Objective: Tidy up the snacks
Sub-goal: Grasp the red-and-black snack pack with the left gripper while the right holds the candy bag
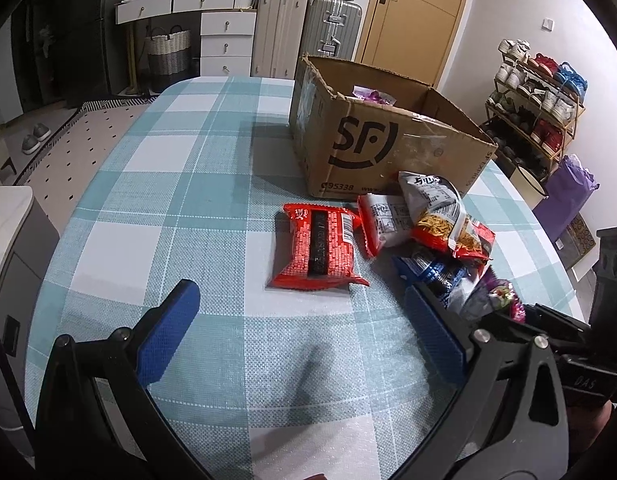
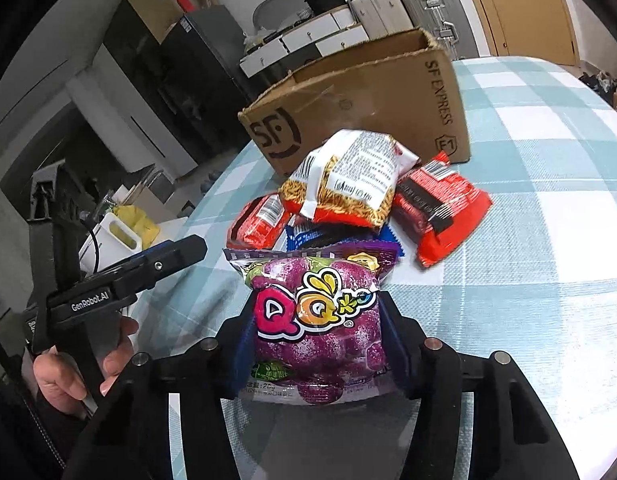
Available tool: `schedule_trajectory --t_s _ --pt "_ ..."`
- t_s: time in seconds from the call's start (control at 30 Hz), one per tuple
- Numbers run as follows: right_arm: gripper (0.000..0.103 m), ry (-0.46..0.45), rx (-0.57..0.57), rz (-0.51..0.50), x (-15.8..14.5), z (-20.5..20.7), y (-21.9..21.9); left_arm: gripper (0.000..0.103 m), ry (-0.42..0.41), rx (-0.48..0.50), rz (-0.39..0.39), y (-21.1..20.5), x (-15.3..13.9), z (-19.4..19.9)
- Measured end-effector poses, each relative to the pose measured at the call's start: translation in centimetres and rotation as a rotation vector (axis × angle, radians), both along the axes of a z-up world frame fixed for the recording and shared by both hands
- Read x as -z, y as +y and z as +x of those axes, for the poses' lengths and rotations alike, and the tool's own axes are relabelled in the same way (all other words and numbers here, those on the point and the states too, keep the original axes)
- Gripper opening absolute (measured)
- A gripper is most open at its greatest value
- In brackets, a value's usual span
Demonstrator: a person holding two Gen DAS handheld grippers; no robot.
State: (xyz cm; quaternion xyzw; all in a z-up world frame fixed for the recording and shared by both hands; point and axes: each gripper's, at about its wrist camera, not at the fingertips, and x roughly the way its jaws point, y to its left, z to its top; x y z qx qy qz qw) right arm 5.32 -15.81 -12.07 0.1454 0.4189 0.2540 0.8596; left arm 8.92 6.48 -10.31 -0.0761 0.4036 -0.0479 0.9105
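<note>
My right gripper (image 2: 316,320) is shut on a purple QQ candy bag (image 2: 316,320) and holds it above the table. The bag also shows at the right of the left wrist view (image 1: 502,296). My left gripper (image 1: 296,320) is open and empty over the checked tablecloth (image 1: 188,184), just short of a red snack pack (image 1: 318,246). A pile of snacks lies in front of the open SF cardboard box (image 1: 372,148): a noodle snack bag (image 1: 440,216), a second red pack (image 1: 382,220) and a blue pack (image 1: 432,272). The box (image 2: 368,108) holds a purple packet (image 1: 372,96).
The table edge curves away at left and right. A shoe rack (image 1: 536,108) and a purple bag (image 1: 564,196) stand to the right. Drawers (image 1: 226,36) and suitcases (image 1: 332,28) stand behind the table. My left gripper also shows in the right wrist view (image 2: 164,260).
</note>
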Motion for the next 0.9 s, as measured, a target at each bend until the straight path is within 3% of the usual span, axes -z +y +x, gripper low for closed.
schedule_trajectory --t_s 0.4,0.9 --pt "0.055 -0.021 0.035 0.03 -0.6 -1.5 -2.3 0.102 0.009 0.004 0.021 -0.2 0.2 1.0" --pt "0.055 -0.041 0.083 0.028 -1.2 -2.2 -3.6 0.102 0.053 0.017 0.057 -1.7 1.6 5.1"
